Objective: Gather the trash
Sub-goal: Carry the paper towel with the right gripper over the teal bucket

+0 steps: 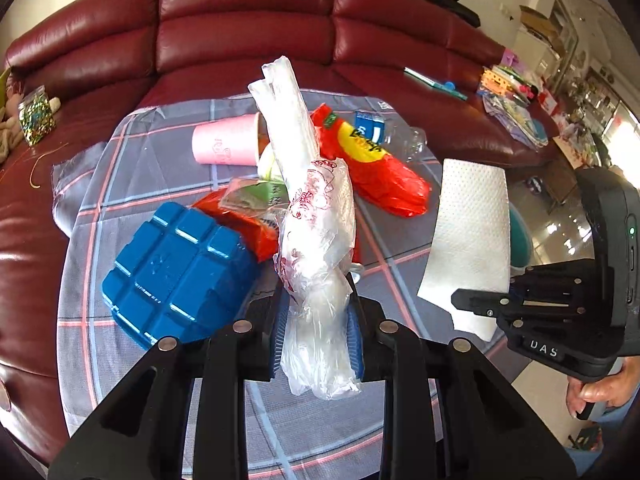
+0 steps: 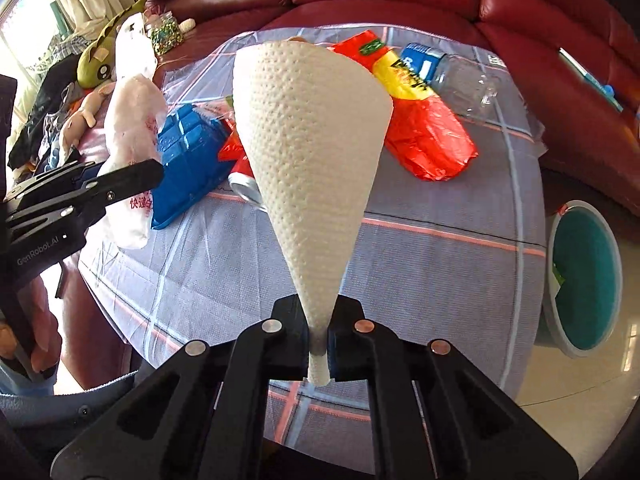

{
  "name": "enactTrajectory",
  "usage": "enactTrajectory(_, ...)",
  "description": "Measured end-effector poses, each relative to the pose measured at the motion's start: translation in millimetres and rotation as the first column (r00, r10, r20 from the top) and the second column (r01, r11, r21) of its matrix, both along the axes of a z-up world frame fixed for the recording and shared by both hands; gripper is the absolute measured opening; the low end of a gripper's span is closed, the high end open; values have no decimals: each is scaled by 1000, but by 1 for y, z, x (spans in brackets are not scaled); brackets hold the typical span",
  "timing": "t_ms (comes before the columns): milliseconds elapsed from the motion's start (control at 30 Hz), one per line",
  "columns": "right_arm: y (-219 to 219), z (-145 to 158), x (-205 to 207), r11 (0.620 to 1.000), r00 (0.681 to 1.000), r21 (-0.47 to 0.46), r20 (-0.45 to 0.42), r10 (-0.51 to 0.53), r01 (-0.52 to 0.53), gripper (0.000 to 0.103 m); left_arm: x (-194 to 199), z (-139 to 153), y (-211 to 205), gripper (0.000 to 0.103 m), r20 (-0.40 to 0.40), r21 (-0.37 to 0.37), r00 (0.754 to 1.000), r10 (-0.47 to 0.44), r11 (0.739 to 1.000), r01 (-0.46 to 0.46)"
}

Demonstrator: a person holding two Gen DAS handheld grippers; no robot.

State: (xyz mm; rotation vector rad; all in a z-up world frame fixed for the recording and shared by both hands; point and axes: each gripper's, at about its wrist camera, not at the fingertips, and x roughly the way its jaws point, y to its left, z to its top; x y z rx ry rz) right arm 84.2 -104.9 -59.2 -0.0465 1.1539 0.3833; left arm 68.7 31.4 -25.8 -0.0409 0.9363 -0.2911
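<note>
Trash mostly remains: we hold a plastic bag (image 1: 316, 280) in the left gripper (image 1: 316, 320) jaws and a paper towel (image 2: 308, 152) pinched in the right gripper (image 2: 319, 344), both lifted above the counter (image 2: 420, 264), where red wrapper (image 2: 424, 136), bottle (image 2: 452, 76) and blue tray (image 1: 176, 268) await.

Left gripper (image 1: 316, 320): matt black plastic, ribbed blue pads, shiny metal pivot pins; between pads, thin crinkly translucent plastic bag (image 1: 316, 240), red print.
Right gripper (image 2: 319, 340): same matt black plastic; pinched in it, white paper towel (image 2: 308, 140), dimpled, matt.
Ahead of both: plaid cloth (image 2: 420, 264), woven, matt; blue plastic tray (image 1: 176, 268), glossy, moulded; red plastic bag (image 2: 428, 136), shiny, wrinkled; clear plastic bottle (image 2: 464, 80); pink paper cup (image 1: 224, 140), matt.
Behind: maroon leather sofa (image 1: 240, 20), glossy.
</note>
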Motion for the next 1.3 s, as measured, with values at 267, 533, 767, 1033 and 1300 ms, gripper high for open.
enactTrajectory(267,-77,25,8,988,986,0,64,-152,153,6,13,12,-55,26,15,11,995,-94,996,94)
enactTrajectory(533,-166,30,16,957,953,17,87,-290,290,6,34,15,-126,26,11,46,978,-209,977,208)
enactTrajectory(767,-254,24,18,906,903,31,82,-423,422,6,57,15,-220,26,4,67,930,-368,928,367)
enactTrajectory(1033,-330,-4,13,848,847,15,38,-530,530,6,84,-11,-315,26,-57,53,878,-475,877,478)
enactTrajectory(1300,-364,-35,22,820,820,28,-24,-571,572,6,110,-55,-381,27,-129,-4,840,-528,847,532)
